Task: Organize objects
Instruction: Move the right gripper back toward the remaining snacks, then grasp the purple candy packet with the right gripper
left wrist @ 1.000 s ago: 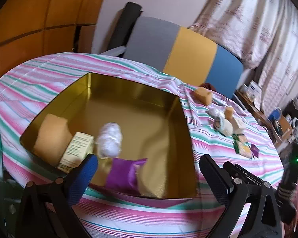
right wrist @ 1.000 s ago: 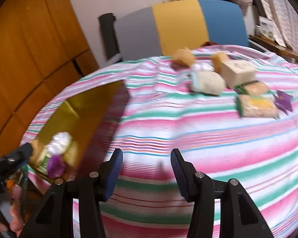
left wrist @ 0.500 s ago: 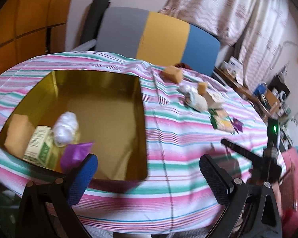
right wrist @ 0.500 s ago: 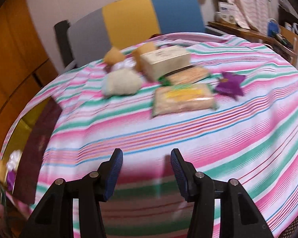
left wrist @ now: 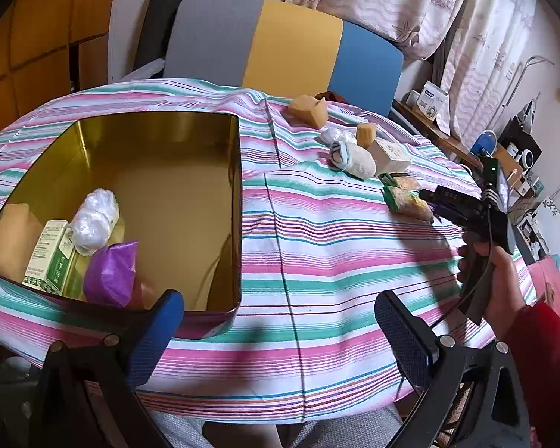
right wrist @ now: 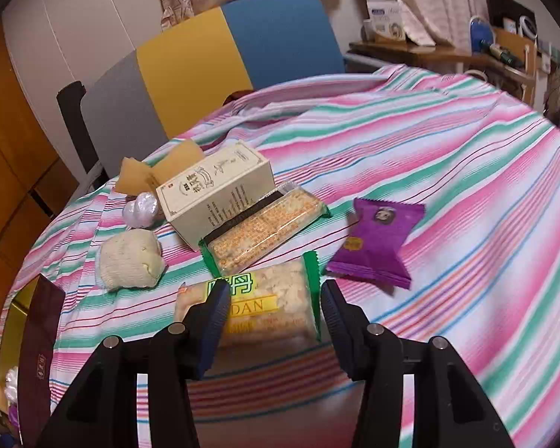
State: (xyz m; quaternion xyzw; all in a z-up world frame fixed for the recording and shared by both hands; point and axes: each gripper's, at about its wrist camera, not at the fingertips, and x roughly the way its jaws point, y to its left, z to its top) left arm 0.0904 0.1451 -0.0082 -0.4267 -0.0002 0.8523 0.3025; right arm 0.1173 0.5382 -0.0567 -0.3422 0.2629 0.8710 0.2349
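A gold tin (left wrist: 235,156) on the striped tablecloth holds a purple packet (left wrist: 112,276), a white wrapped ball (left wrist: 93,220), a green-white box (left wrist: 50,257) and a tan sponge. My left gripper (left wrist: 276,321) is open and empty above the cloth, right of the tin's near corner. My right gripper (right wrist: 272,310) is open, its fingers either side of a green-edged snack packet (right wrist: 265,298). Around it lie a second snack packet (right wrist: 265,231), a purple packet (right wrist: 377,242), a cream box (right wrist: 216,190), a rolled cloth (right wrist: 130,257), a white ball (right wrist: 142,209) and sponges (right wrist: 156,171).
A grey, yellow and blue chair back (left wrist: 280,41) stands behind the table. A shelf with small items (right wrist: 448,41) and curtains are at the right. The tin's dark side (right wrist: 37,354) shows at the left of the right wrist view.
My left gripper has pulled back and swung right from over the tin. My right gripper has moved across the table to the loose items, closing in on the green-edged snack packet.
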